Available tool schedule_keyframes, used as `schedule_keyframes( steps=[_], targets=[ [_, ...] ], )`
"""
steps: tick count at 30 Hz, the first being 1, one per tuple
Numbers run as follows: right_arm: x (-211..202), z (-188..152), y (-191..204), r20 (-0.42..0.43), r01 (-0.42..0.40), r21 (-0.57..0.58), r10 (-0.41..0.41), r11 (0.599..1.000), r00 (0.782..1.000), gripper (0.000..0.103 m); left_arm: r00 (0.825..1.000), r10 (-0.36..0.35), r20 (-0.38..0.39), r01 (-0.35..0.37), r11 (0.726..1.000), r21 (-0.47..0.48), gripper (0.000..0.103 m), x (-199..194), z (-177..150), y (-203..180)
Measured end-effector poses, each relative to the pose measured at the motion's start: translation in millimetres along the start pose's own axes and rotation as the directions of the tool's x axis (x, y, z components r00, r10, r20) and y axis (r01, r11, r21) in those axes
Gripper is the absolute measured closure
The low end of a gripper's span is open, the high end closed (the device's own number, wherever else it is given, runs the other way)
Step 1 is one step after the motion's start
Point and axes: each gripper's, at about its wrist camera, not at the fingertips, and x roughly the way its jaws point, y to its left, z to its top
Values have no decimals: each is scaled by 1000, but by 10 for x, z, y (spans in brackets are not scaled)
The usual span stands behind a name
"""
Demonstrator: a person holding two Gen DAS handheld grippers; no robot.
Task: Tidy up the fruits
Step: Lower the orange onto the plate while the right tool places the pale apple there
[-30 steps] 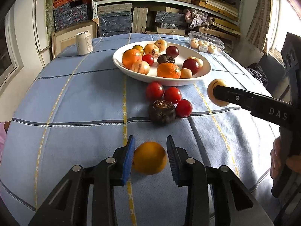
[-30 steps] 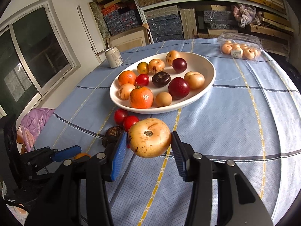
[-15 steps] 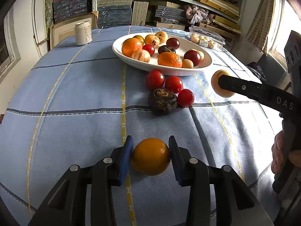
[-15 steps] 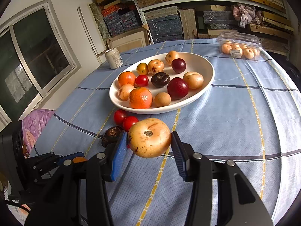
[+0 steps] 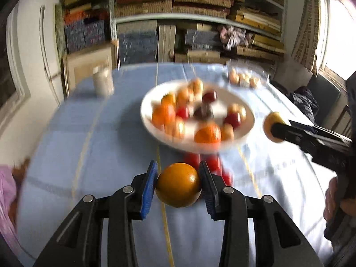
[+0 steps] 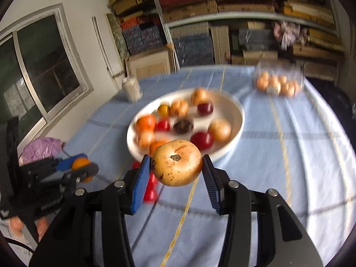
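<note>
Above the blue tablecloth, both grippers hold fruit up in the air. The left gripper is squeezed tight on a round orange fruit, with a blue pad pressed on each side. The right gripper is squeezed tight on a pale yellow apple with brown spots, and its dark stem end faces the camera. Just past both grippers sits a big white bowl. It holds many fruits: orange ones, red ones, tan ones and one dark one. They look blurry. A few small red fruits lie on the cloth just in front of the bowl, partly hidden behind the orange fruit. Farther back, a white can stands on the cloth to the left, and a clear box of small tan fruits sits to the right. Shelves full of boxes fill the wall behind the table.
</note>
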Motion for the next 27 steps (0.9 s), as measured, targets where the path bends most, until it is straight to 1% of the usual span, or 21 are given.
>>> schedule_keyframes(
  steps=[2, 5, 8, 10, 11, 14, 17, 19, 23, 25, 27],
  targets=[
    [-53, 265, 6, 41, 15, -21, -14, 1000, 999, 57, 1000, 8, 24, -8, 1000, 3, 64, 84, 320, 0],
    [11, 561, -10, 67, 27, -33, -25, 999, 997, 57, 999, 14, 39, -14, 1000, -4, 64, 265, 677, 0],
    [284, 745, -85, 50, 43, -40, -41, 998, 998, 57, 1000, 13, 26, -13, 1000, -8, 64, 561, 914, -16],
    [504, 774, -135, 24, 55, -41, -54, 998, 998, 57, 1000, 11, 11, -11, 1000, -18, 64, 767, 1006, -13],
    [665, 780, -175, 0, 64, -43, -64, 997, 998, 57, 1000, 5, -8, -5, 1000, -30, 64, 936, 1049, -3],
    [1087, 747, -290, -67, 82, -48, -85, 996, 994, 57, 999, -1, -46, -1, 999, -45, 64, 1261, 1063, 8],
    [1370, 682, -365, -112, 85, -48, -90, 995, 990, 57, 997, -13, -81, 8, 998, -63, 64, 1520, 1047, 54],
    [1509, 635, -396, -128, 92, -58, -98, 994, 987, 57, 996, -19, -87, 13, 998, -67, 64, 1601, 1026, 70],
    [1643, 596, -415, -145, 88, -71, -97, 994, 985, 57, 996, -21, -84, 17, 998, -56, 64, 1672, 1023, 62],
    [1691, 585, -418, -151, 90, -74, -100, 993, 983, 56, 997, -9, -77, 5, 999, -52, 63, 1685, 1020, 56],
    [1685, 583, -423, -150, 86, -65, -95, 994, 984, 56, 997, -6, -78, 2, 999, -49, 56, 1689, 1023, 51]
  ],
)
